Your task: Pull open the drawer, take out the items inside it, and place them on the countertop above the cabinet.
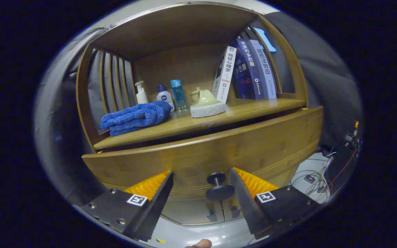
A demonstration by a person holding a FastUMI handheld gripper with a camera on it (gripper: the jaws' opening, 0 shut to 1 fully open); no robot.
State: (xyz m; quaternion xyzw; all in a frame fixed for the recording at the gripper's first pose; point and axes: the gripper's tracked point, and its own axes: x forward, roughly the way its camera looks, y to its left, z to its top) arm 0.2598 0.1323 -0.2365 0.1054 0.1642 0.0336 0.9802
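Observation:
A wooden cabinet fills the view, its drawer front (219, 151) just ahead of me and pulled out a little, with a dark gap under the countertop (191, 125). A round dark knob (219, 187) sticks out of the drawer front. My gripper (201, 179) is open, its two fingers on either side of the knob, not touching it. The drawer's inside is hidden. On the countertop lie a folded blue towel (134, 119) and a pale green brush on a white pad (207, 103).
Three bottles (164, 94) stand at the back of the countertop and three books (246, 70) lean at its right end, under an upper shelf. Cupboard doors (215, 212) sit below the drawer. Cables (317, 181) lie on the floor to the right.

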